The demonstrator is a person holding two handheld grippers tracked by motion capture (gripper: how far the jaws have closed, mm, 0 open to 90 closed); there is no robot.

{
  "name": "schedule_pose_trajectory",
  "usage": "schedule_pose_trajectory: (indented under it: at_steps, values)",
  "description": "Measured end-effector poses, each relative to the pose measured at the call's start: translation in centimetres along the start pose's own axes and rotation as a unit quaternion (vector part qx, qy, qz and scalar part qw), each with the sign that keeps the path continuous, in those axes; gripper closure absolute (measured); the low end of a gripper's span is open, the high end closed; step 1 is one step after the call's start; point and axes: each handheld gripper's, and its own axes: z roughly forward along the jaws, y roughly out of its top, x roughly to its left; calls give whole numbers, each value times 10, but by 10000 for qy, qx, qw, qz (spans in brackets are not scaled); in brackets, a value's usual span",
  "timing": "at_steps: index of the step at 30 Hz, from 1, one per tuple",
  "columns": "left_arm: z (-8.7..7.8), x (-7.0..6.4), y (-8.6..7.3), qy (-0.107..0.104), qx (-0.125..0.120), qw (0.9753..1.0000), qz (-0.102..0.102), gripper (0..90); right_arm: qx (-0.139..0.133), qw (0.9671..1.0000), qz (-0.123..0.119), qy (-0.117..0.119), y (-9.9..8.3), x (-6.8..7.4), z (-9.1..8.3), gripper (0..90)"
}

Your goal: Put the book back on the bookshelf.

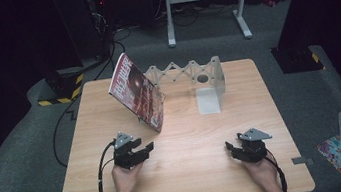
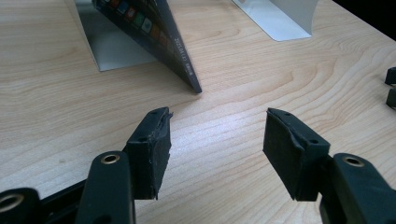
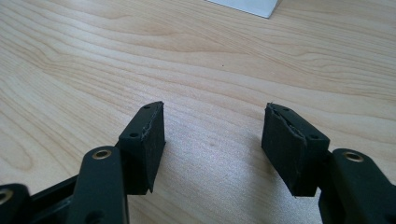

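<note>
Two grippers are resting low over the wooden table (image 1: 194, 173), each held in a person's hand coming in from six o'clock in the high view. The left gripper (image 1: 146, 148) is sitting at about seven o'clock on the tabletop, its jaws spread wide and gripping nothing; in the left gripper view (image 2: 217, 140) bare wood is showing between the two black pads (image 2: 154, 154). The right gripper (image 1: 229, 148) is lying at about five o'clock, well apart from the left one, and its jaws are likewise standing open and empty, with only wood grain between them in the right gripper view (image 3: 212, 135).

The magazine (image 1: 136, 91) is standing tilted at roughly eleven o'clock from the table's middle, leaning back against a grey folding rack (image 1: 187, 71) that is stretching across the far side toward one o'clock. The magazine's lower corner is touching the table near the left gripper, at that gripper's twelve o'clock (image 2: 187, 70). A pale metal bookend plate (image 1: 208, 100) of the rack is lying flat on the wood at twelve o'clock.
</note>
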Motion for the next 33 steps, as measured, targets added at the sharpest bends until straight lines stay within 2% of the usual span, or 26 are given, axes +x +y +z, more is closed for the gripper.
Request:
schedule_pose_trajectory:
  at_steps: [8, 17, 26, 33]
  values:
    - [6, -1, -4, 20, 39, 10000, -28, 414, -1, 10000, -3, -2, 0, 0, 0, 395]
    - [16, -6, -8, 111, 161, 9997, 128, 414, -1, 10000, 0, 0, 0, 0, 0, 395]
    - [27, -15, -15, 289, 223, 9985, 411, 417, -2, 10000, -1, -1, 0, 0, 0, 395]
    - [31, -17, -18, 383, 185, 9981, 448, 423, -2, 10000, -1, 0, 0, 0, 0, 395]
